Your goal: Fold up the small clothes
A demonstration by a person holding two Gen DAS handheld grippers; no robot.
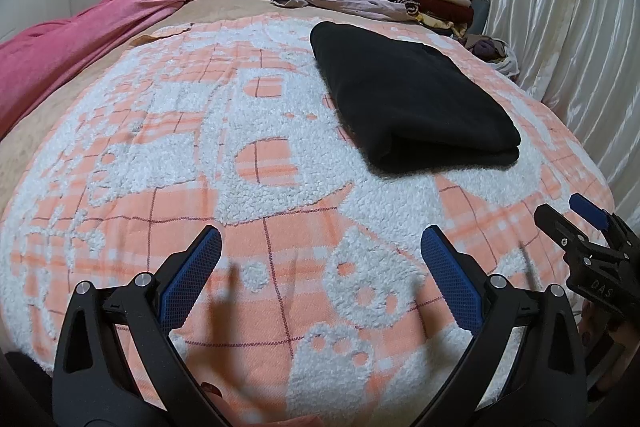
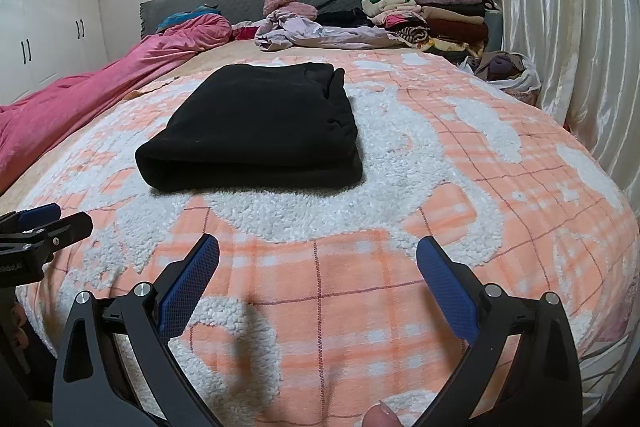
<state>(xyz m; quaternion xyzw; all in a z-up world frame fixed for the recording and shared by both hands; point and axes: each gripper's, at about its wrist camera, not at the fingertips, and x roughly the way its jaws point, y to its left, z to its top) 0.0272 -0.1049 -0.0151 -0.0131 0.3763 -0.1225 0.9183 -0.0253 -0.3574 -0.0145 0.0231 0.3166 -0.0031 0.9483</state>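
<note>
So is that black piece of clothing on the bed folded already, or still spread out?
Folded. The black garment lies as a compact rectangle on the orange-and-white blanket, with stacked layers showing at its near edge. Neither gripper touches it.

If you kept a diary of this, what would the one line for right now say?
black garment: folded, on blanket | left gripper: open, empty | right gripper: open, empty | both short of garment
</note>
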